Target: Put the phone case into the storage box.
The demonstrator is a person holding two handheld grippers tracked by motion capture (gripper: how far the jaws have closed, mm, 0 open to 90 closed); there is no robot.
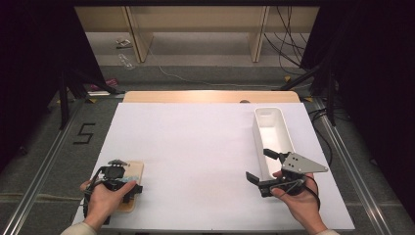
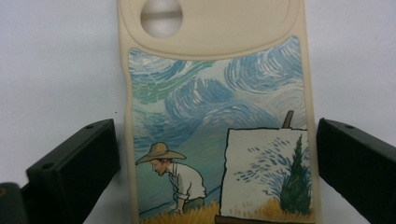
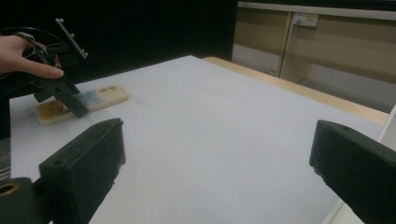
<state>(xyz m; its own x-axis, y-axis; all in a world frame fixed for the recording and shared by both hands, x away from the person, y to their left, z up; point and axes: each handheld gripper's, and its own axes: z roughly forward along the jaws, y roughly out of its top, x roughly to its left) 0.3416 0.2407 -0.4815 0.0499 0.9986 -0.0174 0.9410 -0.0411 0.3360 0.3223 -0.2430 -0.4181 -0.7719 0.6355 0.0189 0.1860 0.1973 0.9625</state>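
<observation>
Since the left gripper (image 2: 215, 154) has its jaws apart on either side of the phone case (image 2: 217, 121) lying flat near the table's (image 1: 205, 147) front left corner, squeeze gently and evenly, while the right gripper (image 1: 264, 169) waits open.

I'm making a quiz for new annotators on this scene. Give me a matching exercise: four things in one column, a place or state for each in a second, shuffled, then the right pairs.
Things:
1. phone case
2. white bin
3. left gripper
4. right gripper

Places or states:
A. open, beside the bin at the near right
B. flat on the table, painted side up
C. along the table's right side
D. open, jaws on either side of the case

Pairs: 1-B, 2-C, 3-D, 4-A
</observation>
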